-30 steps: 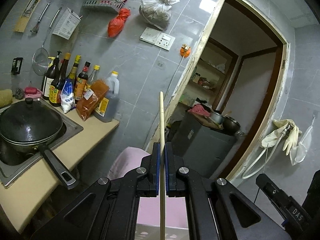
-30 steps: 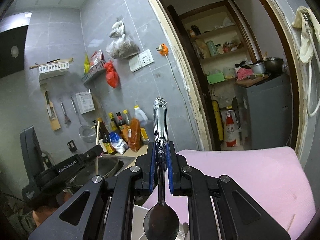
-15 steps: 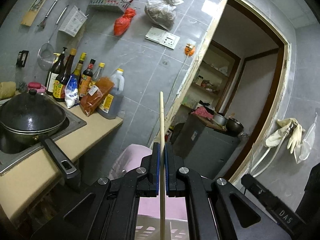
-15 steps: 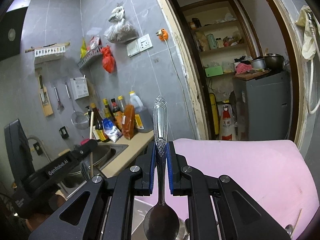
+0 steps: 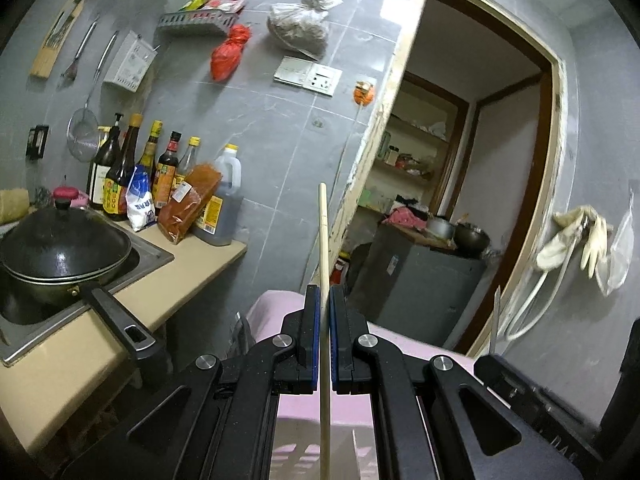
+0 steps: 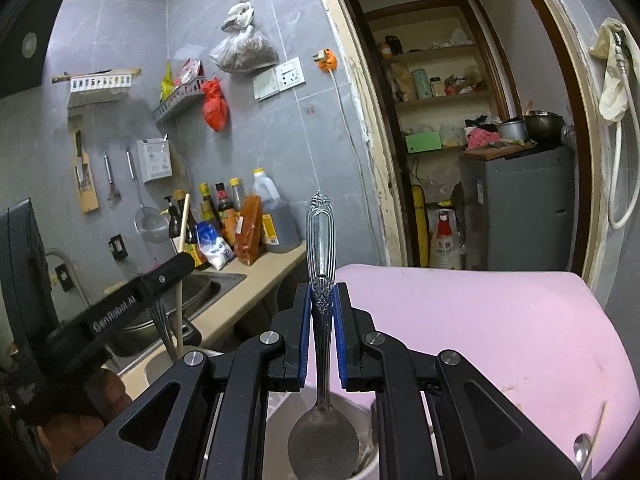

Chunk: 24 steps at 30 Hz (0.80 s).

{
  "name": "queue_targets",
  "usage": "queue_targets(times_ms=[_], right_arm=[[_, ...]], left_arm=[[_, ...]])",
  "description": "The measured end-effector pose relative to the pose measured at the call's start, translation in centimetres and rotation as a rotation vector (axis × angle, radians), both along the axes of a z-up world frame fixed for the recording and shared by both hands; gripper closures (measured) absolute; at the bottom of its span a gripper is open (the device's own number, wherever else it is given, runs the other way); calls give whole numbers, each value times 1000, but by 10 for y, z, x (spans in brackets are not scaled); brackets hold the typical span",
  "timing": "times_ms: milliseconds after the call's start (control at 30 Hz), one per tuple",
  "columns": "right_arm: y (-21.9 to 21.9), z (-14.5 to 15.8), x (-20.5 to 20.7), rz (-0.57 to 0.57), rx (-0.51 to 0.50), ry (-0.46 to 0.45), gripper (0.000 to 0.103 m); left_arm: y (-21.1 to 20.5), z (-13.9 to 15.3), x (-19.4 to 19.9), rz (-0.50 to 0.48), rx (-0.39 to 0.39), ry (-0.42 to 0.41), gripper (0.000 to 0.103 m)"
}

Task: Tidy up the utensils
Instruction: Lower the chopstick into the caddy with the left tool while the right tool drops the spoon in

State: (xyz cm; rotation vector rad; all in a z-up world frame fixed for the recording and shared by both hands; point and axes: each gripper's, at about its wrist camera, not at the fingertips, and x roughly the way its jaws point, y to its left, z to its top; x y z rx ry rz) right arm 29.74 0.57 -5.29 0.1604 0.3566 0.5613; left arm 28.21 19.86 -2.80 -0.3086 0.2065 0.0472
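Spoon (image 6: 320, 264), ornate silver handle upright, pale wooden chopstick (image 5: 324, 248), thin, straight

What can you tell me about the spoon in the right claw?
The spoon is silver-coloured metal, somewhat dull, with an ornate embossed handle ending in a decorated tip. It stands about upright, handle up and bowl down. The right claw is shut on the patterned lower handle, its blue pads pressing either side. The oval bowl hangs below the fingers, over the opening of a pale container near the picture's bottom; whether it touches the container cannot be told.
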Motion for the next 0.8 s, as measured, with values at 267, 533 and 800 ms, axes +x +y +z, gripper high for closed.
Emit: queue_targets(times_ms=[267,533,800], right_arm=[[-3,-5,-1,24,-15,27,94],[-3,-5,-9,61,-47,47,93],[-9,-2,-14,70,-42,83,92]], left_arm=[[-17,-17,-3,-7,96,39,101],[-8,-18,-14,-16,73,88,101],[-3,-9,-21,-59,57,156,100]])
